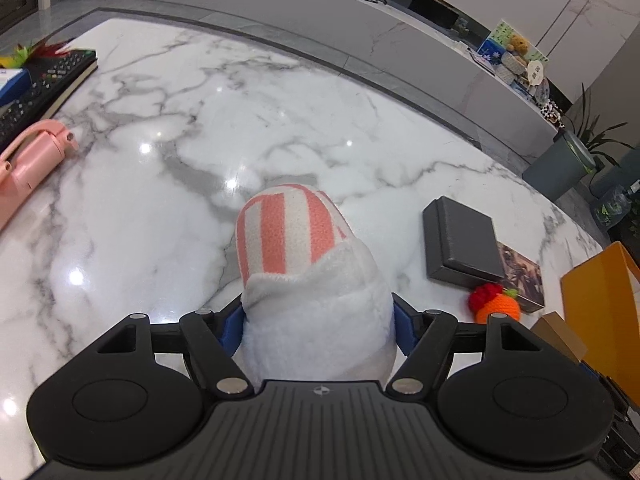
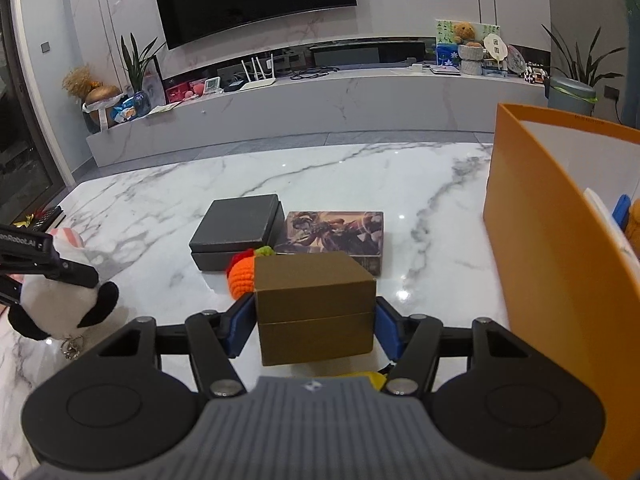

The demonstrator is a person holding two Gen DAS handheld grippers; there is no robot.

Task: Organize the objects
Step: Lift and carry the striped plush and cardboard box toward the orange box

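Note:
My left gripper (image 1: 318, 320) is shut on a white plush toy (image 1: 316, 280) with a pink-and-white striped hat, held above the marble table (image 1: 160, 160). The toy also shows at the left of the right wrist view (image 2: 60, 304), with black limbs and a key ring. My right gripper (image 2: 316, 320) is shut on a brown cardboard box (image 2: 314, 304), held just above the table. Beyond it lie a dark grey box (image 2: 236, 236), a picture-printed box (image 2: 336, 236) and an orange crocheted fruit (image 2: 242, 276). An open orange box (image 2: 552, 264) stands to the right.
A pink handled object (image 1: 28, 160) and a black keyboard on a book (image 1: 44, 80) lie at the table's left. The orange box (image 1: 600, 312) holds a few items against its inner wall. A low TV cabinet runs behind the table.

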